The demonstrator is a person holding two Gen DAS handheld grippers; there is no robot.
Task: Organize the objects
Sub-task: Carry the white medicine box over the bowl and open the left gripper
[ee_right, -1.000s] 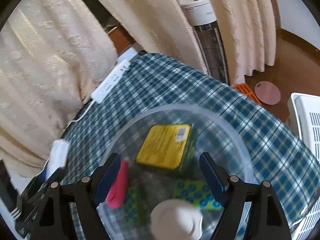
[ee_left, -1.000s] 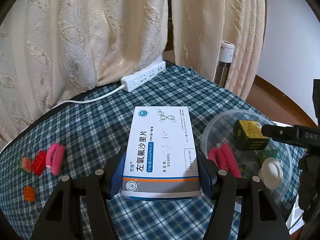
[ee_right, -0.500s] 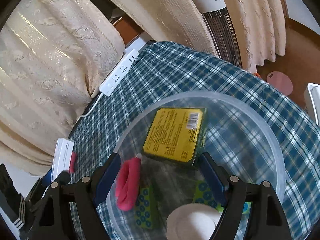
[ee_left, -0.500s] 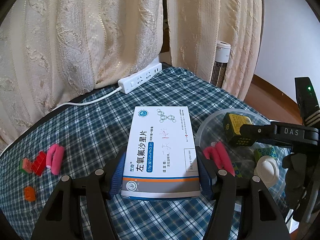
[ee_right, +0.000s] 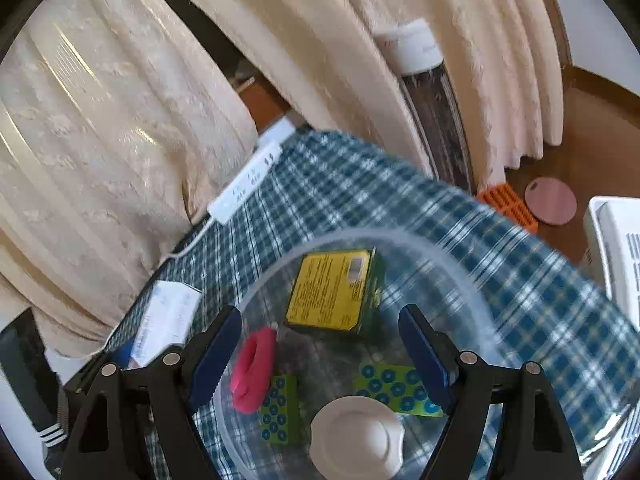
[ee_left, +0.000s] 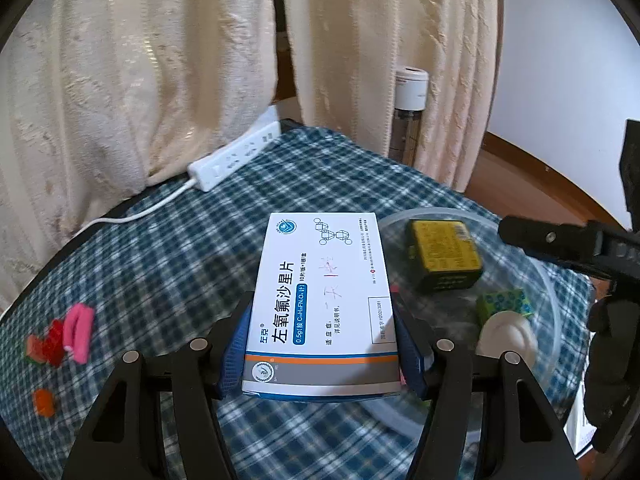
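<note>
Checked tablecloth [ee_left: 168, 264]; left gripper [ee_left: 322, 354] pinches "左氧氟沙星片" box [ee_left: 324, 300]; right gripper [ee_right: 320, 356] spread, label blurred.

Medicine box [ee_left: 320, 304] covering the near-left rim of the clear bowl [ee_left: 560, 292] and nearly all of the pink hair tie inside. In the right wrist view: same box [ee_right: 168, 320] smeared by motion, print unreadable; white cap [ee_right: 356, 440] partly hidden behind a tool arm; white appliance [ee_right: 616, 256] cut off at right edge. Right tool [ee_left: 560, 240] cropped by frame edge in left view.
</note>
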